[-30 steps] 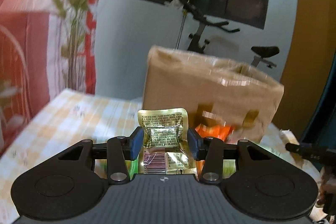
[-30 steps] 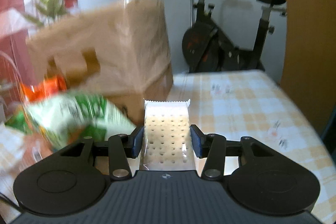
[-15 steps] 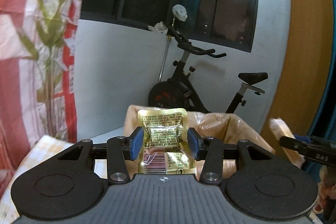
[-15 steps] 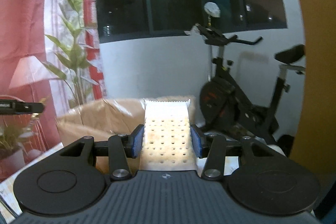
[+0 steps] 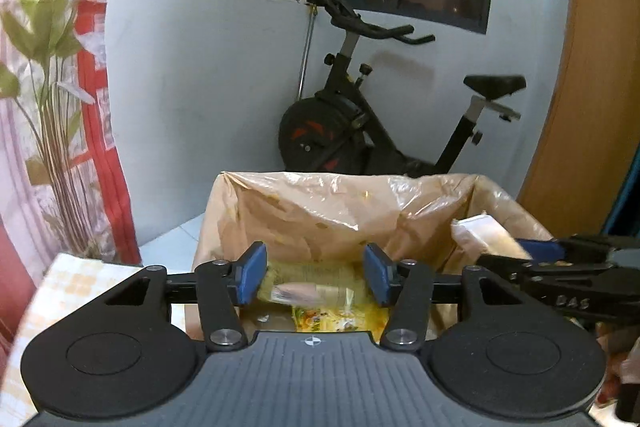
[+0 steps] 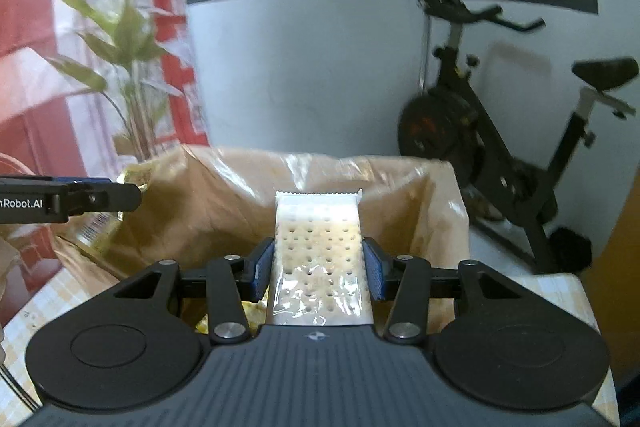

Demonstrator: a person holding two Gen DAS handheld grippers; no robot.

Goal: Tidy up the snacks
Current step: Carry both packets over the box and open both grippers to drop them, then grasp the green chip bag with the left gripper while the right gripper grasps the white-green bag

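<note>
The left claw (image 5: pixel 316 277) hangs over the near rim of the plastic-lined cardboard box (image 5: pixel 352 203) with its blue pads (image 5: pixel 251 277) spread apart and nothing between them. Below the gap a blurred gold packet (image 5: pixel 312 293) lies inside the box above other yellow wrappers. The box stands on the bench (image 6: pixel 560 291), covered with a yellow checked cloth. Further right, the right claw (image 6: pixel 318 269) is closed on a clear-wrapped cracker pack (image 6: pixel 318 251), pinched at both long edges. The pack points away from the camera, its crimped end over the open box. In the left wrist view the same pack (image 5: pixel 480 237) shows above the box's right side. An exercise bike (image 6: pixel 500 131) stands far behind by the white wall.
</note>
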